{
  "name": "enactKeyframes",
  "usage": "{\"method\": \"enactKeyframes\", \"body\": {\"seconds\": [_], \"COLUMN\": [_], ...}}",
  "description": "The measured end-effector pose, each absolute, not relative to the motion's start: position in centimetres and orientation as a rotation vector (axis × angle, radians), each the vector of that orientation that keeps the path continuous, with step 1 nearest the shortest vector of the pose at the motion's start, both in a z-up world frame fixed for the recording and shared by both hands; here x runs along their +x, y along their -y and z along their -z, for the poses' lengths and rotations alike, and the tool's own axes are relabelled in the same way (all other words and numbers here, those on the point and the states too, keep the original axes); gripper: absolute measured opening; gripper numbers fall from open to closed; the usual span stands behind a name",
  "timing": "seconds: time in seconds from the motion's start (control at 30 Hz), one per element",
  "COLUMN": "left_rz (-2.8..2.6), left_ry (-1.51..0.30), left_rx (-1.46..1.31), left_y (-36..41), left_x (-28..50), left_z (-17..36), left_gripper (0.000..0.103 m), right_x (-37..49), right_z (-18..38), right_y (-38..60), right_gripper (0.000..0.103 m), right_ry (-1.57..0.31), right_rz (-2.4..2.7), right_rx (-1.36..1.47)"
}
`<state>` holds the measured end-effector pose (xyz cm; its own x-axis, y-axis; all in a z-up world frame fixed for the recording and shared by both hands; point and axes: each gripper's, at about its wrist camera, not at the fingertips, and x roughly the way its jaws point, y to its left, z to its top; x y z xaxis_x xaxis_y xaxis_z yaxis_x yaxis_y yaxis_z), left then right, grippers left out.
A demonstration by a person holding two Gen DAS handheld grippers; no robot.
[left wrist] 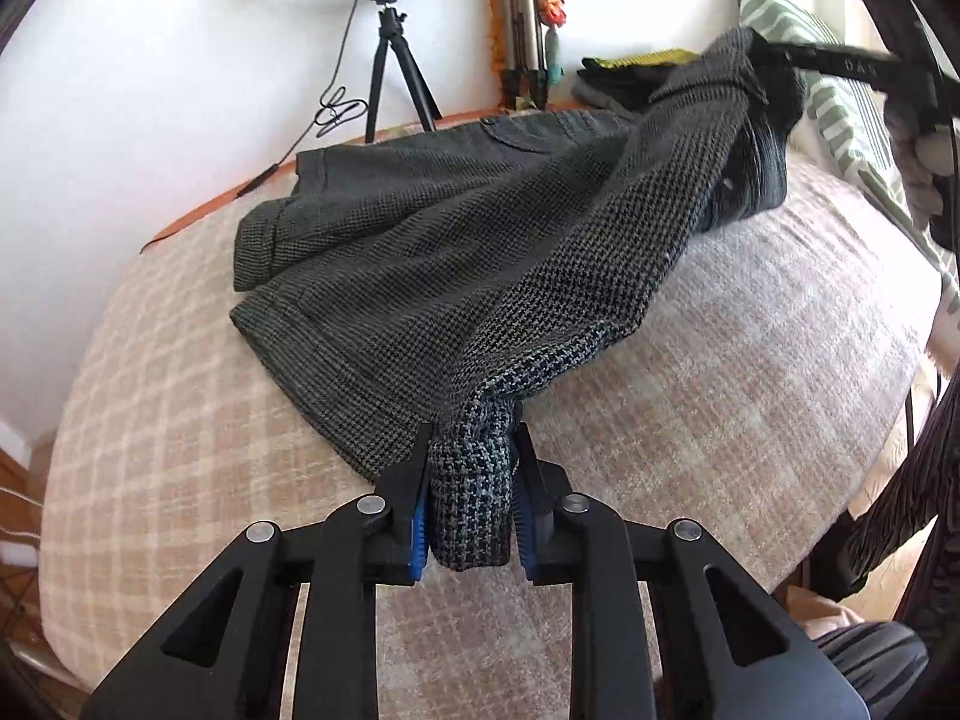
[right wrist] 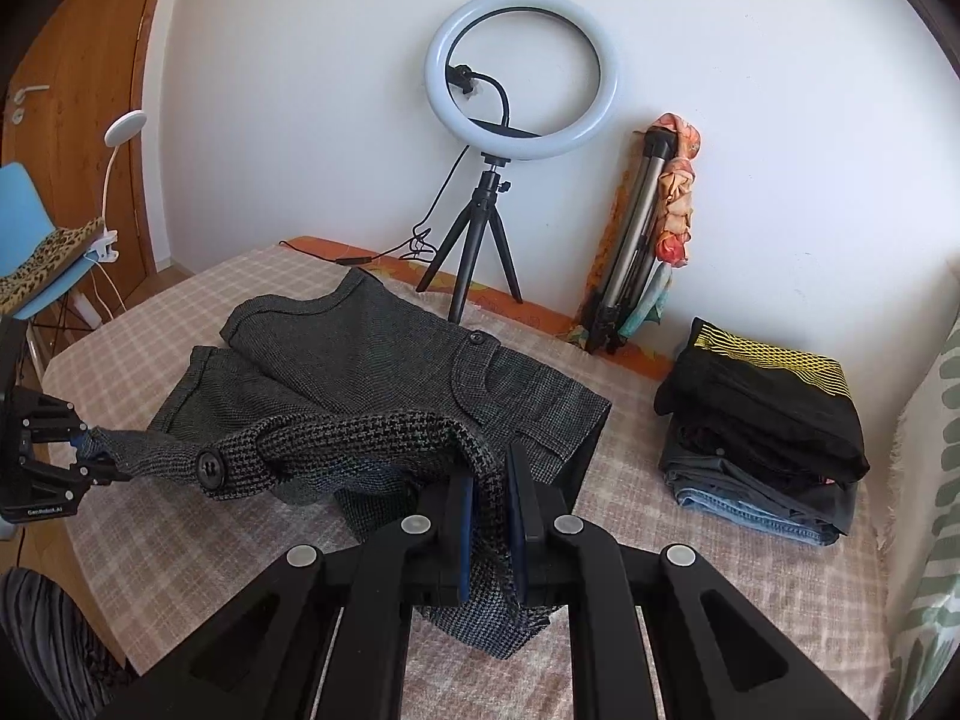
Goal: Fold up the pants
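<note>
Closest to the left wrist camera, the left gripper point(left wrist: 471, 510) has its two blue-padded jaws pinching a bunched fold of the one pair of dark grey houndstooth woven pants point(left wrist: 432, 252). From the right wrist camera, the right gripper point(right wrist: 491, 531) likewise has both jaws pressed onto a fold of the same pants point(right wrist: 384, 384), at the waistband end. Between the two grippers the band hangs raised and stretched, with one large black button point(right wrist: 210, 469) on it; a second, smaller button point(right wrist: 477, 336) sits by a pocket. The rest of the garment lies flat on the beige and white checked bedspread point(right wrist: 630, 534), both short legs reaching toward the wall. Small white lettering on the left gripper's body is too blurred to read with certainty. To the right lies one stack of folded clothes point(right wrist: 762, 438), black with yellow mesh on top, blue denim beneath. Against the white wall stand one white ring light on a black tripod point(right wrist: 521, 75) and one folded silver tripod point(right wrist: 630, 240) draped with an orange floral scarf point(right wrist: 675, 192). Far left: one blue chair point(right wrist: 24, 222).
</note>
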<state>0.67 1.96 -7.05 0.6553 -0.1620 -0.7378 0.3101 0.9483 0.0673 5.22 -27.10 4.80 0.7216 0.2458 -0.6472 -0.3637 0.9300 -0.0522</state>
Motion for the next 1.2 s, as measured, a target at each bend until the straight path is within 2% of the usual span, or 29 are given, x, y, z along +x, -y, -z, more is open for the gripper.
{"method": "enactKeyframes", "body": {"seconds": [0.03, 0.07, 0.2, 0.33, 0.5, 0.63, 0.83, 1.2], "left_rz": [0.249, 0.223, 0.167, 0.140, 0.144, 0.158, 0.148, 0.125], "left_ry": [-0.781, -0.746, -0.647, -0.588, -0.540, -0.522, -0.537, -0.663], "left_rx": [0.173, 0.152, 0.045, 0.054, 0.059, 0.108, 0.180, 0.326], "left_y": [-2.6, -3.4, -6.7, -7.9, -8.0, -7.4, -7.1, -4.9], "left_x": [0.7, 0.7, 0.8, 1.3, 2.6, 3.8, 9.8, 22.9], "left_z": [6.0, 4.9, 0.8, -1.7, -4.2, -5.9, -7.9, -6.5], "left_gripper": [0.018, 0.012, 0.012, 0.012, 0.012, 0.012, 0.012, 0.012], "right_x": [4.4, 3.6, -0.2, -1.9, -1.4, 1.3, 8.3, 21.1], "right_z": [-4.8, -4.8, -4.4, -3.8, -6.2, -8.6, -9.6, -5.7], "right_y": [27.3, 27.4, 26.1, 24.7, 25.4, 27.0, 27.5, 28.0], "right_gripper": [0.007, 0.007, 0.008, 0.007, 0.007, 0.007, 0.007, 0.007], "right_ry": [-0.688, -0.692, -0.685, -0.675, -0.624, -0.600, -0.596, -0.708], "right_rz": [-0.353, -0.369, -0.420, -0.438, -0.432, -0.411, -0.365, -0.277], "right_rx": [-0.174, -0.168, -0.249, -0.311, -0.279, -0.212, -0.209, -0.275]}}
